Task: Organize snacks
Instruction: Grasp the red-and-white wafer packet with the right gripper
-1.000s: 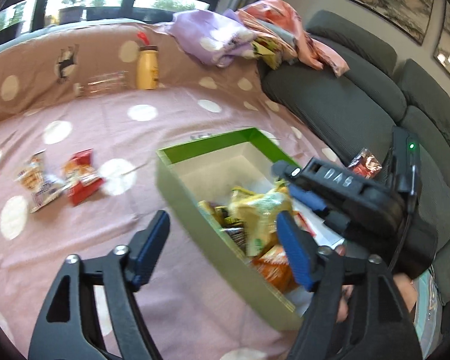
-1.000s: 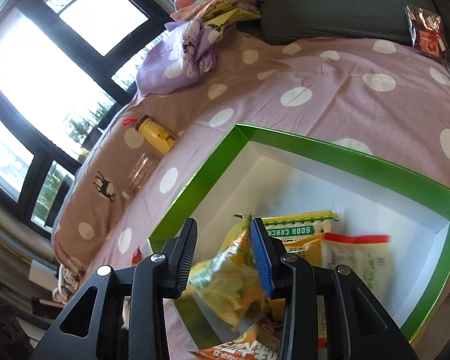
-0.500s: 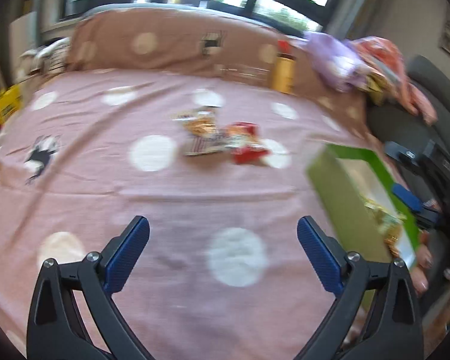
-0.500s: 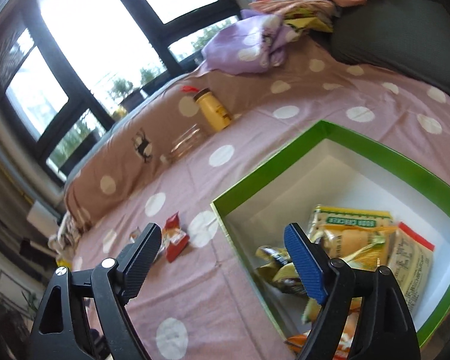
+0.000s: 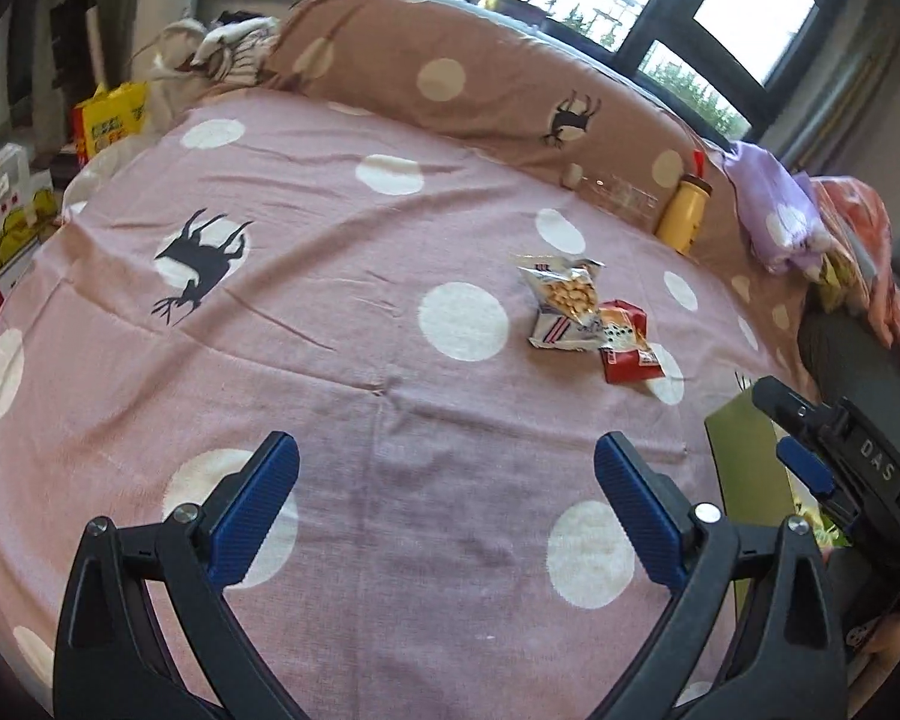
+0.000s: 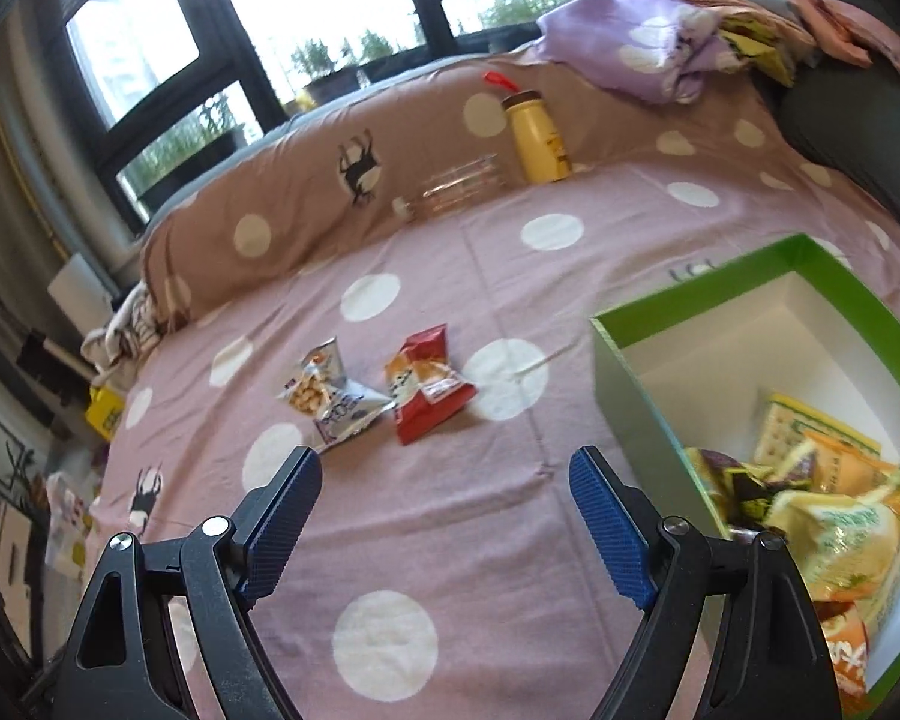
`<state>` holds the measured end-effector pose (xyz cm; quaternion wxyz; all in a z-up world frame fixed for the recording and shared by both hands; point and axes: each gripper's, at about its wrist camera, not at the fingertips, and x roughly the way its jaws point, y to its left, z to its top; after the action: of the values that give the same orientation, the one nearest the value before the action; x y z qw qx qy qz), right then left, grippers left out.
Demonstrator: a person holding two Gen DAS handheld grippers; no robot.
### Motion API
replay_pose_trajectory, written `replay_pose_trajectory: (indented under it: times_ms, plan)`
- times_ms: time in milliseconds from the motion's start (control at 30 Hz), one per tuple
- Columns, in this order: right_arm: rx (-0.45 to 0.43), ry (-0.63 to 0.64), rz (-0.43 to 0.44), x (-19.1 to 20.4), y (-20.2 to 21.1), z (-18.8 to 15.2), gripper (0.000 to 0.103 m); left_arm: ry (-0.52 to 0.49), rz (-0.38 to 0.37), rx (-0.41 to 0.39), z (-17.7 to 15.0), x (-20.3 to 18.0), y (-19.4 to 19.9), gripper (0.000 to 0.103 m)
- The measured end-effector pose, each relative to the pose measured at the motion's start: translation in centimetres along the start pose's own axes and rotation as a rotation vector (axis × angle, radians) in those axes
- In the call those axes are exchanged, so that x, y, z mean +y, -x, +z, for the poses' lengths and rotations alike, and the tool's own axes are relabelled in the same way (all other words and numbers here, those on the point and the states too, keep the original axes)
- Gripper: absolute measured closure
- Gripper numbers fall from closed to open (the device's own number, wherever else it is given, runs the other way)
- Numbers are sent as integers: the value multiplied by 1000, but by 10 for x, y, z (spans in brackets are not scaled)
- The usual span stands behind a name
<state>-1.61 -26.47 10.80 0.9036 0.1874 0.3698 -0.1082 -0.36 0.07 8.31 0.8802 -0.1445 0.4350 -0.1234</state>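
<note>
Both views have swung off the green box point(image 6: 678, 324) onto the pink dotted bedspread point(image 5: 342, 360). The right gripper point(image 6: 444, 516) has let go of its yellow packet, and the left gripper point(image 5: 447, 504) too gapes empty. Two snack packets point(image 6: 384, 390) lie mid-frame, apparently touching; the box sits at lower right.

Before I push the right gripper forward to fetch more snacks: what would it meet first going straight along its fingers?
Probably the bare pink polka-dot bedspread. The open right gripper points down at it; the red snack packet and the silver packet lie farther on, slightly left. Depth is uncertain.
</note>
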Motion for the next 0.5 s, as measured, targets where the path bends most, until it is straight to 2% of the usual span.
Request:
replay_pose_trajectory:
  times_ms: [267,500]
  plan:
    - [139,31,-58,22,-72,46,18,35,70,14,8,17,-4,4]
    - [266,188,-152,44,-141,55,20,37,69,29,10,22,-7,4]
